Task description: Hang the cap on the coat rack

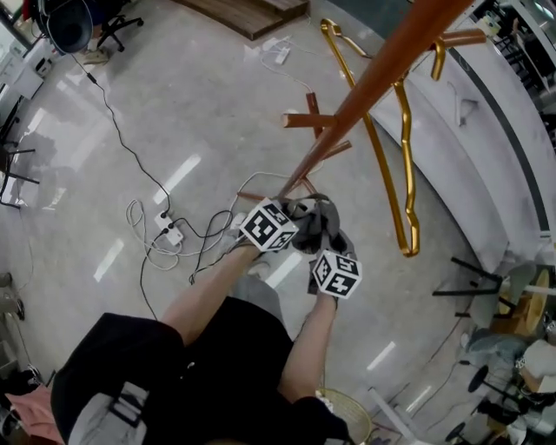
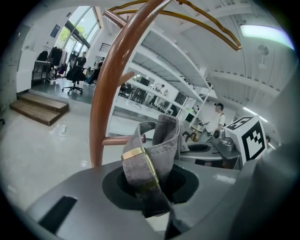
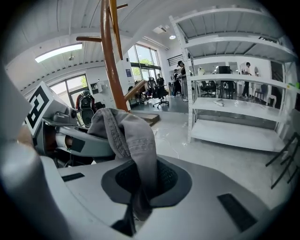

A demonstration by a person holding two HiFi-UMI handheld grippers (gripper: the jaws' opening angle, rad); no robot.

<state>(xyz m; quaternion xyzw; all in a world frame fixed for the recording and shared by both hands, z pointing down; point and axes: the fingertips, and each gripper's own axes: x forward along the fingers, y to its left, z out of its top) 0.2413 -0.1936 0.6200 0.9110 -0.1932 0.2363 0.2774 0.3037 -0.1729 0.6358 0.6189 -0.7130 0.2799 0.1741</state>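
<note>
A grey cap (image 1: 314, 224) hangs between both grippers, just below the slanting brown pole of the coat rack (image 1: 365, 87). My left gripper (image 2: 152, 187) is shut on the cap's back strap (image 2: 154, 140), where a brass buckle shows. A short peg (image 2: 115, 139) of the rack sticks out right behind the strap, beside the pole (image 2: 105, 93). My right gripper (image 3: 138, 197) is shut on a fold of the cap's cloth (image 3: 126, 136). In the head view the left gripper (image 1: 282, 224) and the right gripper (image 1: 330, 261) sit close together, with the cap bunched between them.
A gold hanger (image 1: 401, 156) hangs from an upper peg to the right. Cables and a power strip (image 1: 169, 233) lie on the floor at left. White shelving (image 3: 234, 93) stands to the right, a wooden platform (image 1: 252, 13) far ahead, a wicker basket (image 1: 347, 417) near the feet.
</note>
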